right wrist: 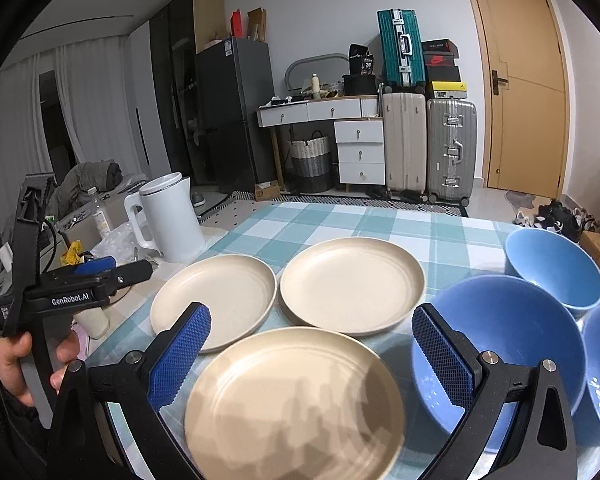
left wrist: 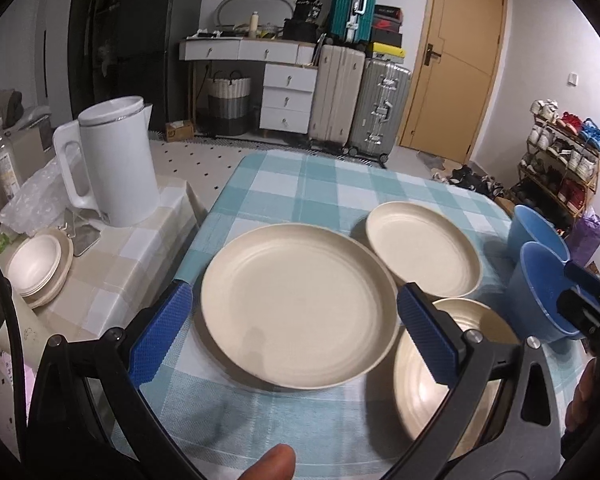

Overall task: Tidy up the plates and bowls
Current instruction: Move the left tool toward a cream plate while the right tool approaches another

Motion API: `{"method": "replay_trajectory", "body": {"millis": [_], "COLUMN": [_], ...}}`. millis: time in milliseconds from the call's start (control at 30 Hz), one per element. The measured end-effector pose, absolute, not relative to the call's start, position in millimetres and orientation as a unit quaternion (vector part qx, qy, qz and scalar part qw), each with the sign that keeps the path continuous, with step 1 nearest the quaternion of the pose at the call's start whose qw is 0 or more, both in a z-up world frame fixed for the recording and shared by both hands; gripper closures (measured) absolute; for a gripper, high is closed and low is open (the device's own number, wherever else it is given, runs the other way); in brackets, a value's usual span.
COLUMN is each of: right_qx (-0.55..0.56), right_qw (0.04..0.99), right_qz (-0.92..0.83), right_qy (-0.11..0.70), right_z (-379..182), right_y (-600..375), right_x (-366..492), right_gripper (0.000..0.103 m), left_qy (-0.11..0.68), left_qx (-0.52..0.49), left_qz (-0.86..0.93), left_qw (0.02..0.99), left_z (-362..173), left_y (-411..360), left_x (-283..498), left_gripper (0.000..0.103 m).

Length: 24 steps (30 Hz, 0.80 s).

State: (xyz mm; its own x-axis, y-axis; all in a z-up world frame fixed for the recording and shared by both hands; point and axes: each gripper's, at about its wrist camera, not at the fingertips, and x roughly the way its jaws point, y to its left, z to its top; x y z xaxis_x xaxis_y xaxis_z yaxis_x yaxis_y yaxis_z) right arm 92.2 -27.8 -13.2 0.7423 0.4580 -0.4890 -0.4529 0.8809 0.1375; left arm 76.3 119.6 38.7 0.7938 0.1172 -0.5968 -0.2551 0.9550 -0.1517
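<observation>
Checked bench (left wrist: 300, 184): large cream plate (left wrist: 296, 308) centre between spread left gripper (left wrist: 294, 344) jaws, second plate (left wrist: 424, 254) far right, cream bowl (left wrist: 440, 376) near right, blue bowls (left wrist: 544, 280) rightmost.

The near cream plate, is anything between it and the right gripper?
Nothing visible. The right gripper is open, and the near cream plate lies bare between its fingers; the blue bowl sits off to the right.

Left wrist view: low over the checked table (left wrist: 284, 184), facing the far wall's door (left wrist: 456, 60), close to the cream plates (left wrist: 296, 308); right wrist view: slightly higher, further right, same facing; shared: plates, blue bowls (right wrist: 500, 344), kettle (right wrist: 172, 216), door.
</observation>
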Motion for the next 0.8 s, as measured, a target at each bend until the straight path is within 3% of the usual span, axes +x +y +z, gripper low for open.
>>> {"method": "replay_trajectory", "body": {"millis": [800], "right_qx": [-0.010], "right_qw": [0.892], "right_qz": [0.270], "right_qy": [0.361], "right_z": [-52], "right_y": [54], "right_x": [164], "right_gripper": [0.000], "left_qy": [0.384], "left_qx": [-0.175], "left_qz": [0.128], "left_qw": [0.897], "left_z": [-40], "left_y": [185], "left_x": [101], "left_gripper": [0.001]}}
